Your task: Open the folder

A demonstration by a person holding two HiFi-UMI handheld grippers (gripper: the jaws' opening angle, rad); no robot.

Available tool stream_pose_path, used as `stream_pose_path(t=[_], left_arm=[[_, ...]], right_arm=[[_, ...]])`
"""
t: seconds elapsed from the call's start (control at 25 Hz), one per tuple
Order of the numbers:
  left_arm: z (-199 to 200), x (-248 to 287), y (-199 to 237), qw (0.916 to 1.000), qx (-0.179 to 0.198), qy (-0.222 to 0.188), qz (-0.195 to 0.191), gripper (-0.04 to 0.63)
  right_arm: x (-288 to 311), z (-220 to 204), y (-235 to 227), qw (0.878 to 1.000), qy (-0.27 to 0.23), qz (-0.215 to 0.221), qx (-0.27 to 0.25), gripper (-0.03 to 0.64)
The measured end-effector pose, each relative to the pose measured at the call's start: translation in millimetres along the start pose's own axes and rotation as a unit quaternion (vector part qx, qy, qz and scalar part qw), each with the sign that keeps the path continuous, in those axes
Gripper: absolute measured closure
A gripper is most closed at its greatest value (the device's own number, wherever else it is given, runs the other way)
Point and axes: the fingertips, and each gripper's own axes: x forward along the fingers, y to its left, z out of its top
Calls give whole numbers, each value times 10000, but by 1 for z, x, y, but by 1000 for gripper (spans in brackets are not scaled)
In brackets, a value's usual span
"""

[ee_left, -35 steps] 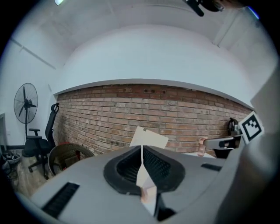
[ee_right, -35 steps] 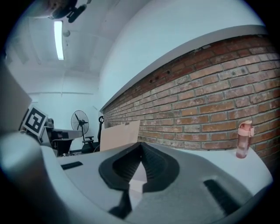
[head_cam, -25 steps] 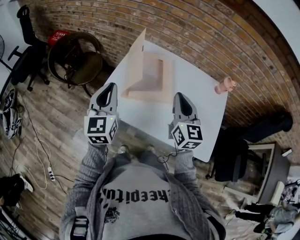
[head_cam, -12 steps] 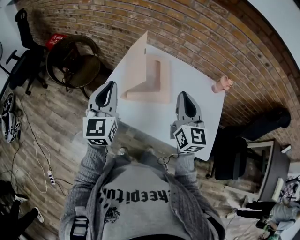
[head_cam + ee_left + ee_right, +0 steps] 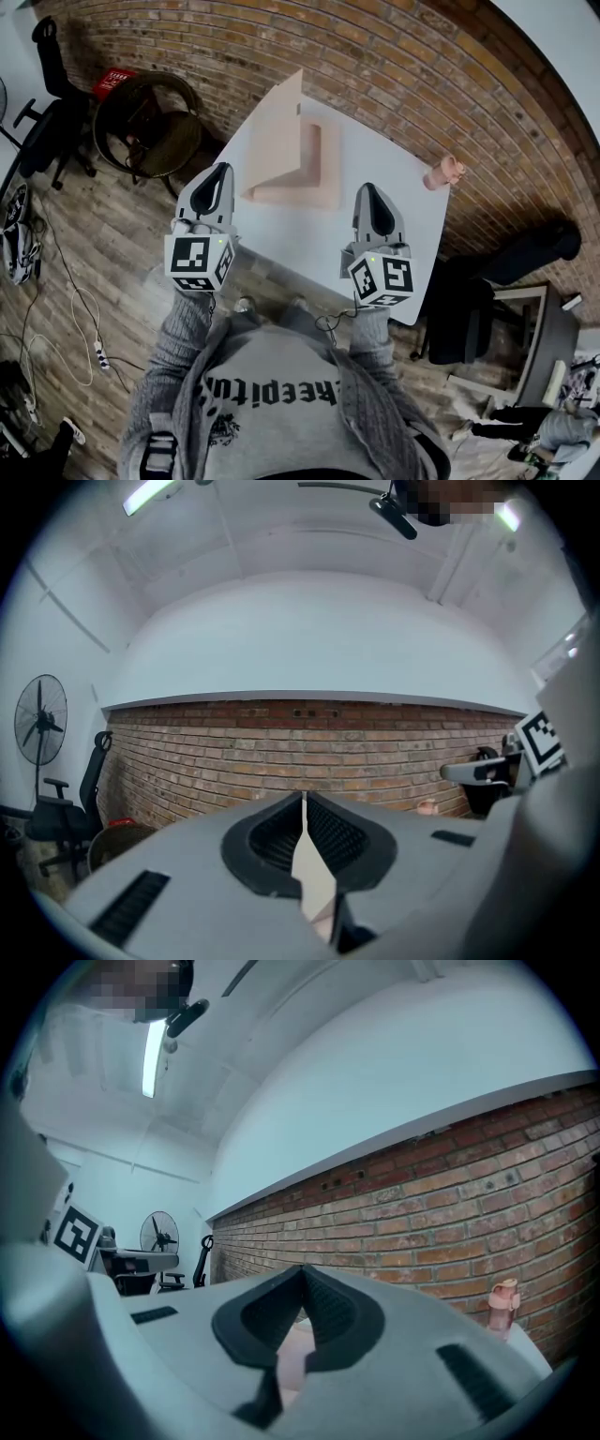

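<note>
L gripper [image 5: 221, 172] & R gripper [image 5: 368, 188] shut, empty (folder [image 5: 298, 157] cover seemingly upright).

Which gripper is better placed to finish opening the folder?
Probably left: left gripper sits nearer the raised cover of the folder; right gripper is nearer its flat half. Both shut, empty.

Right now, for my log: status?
Left gripper shut, empty. Right gripper shut, empty. Folder cover upright, untouched. Pink bottle far right, clear.
</note>
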Motion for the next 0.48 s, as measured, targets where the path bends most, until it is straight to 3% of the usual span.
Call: stream_pose_path(t=[0.48], left_arm=[[-3, 10, 4, 10000, -9, 43, 10, 580]], right_arm=[[14, -2, -2, 10000, 29, 70, 2, 613]])
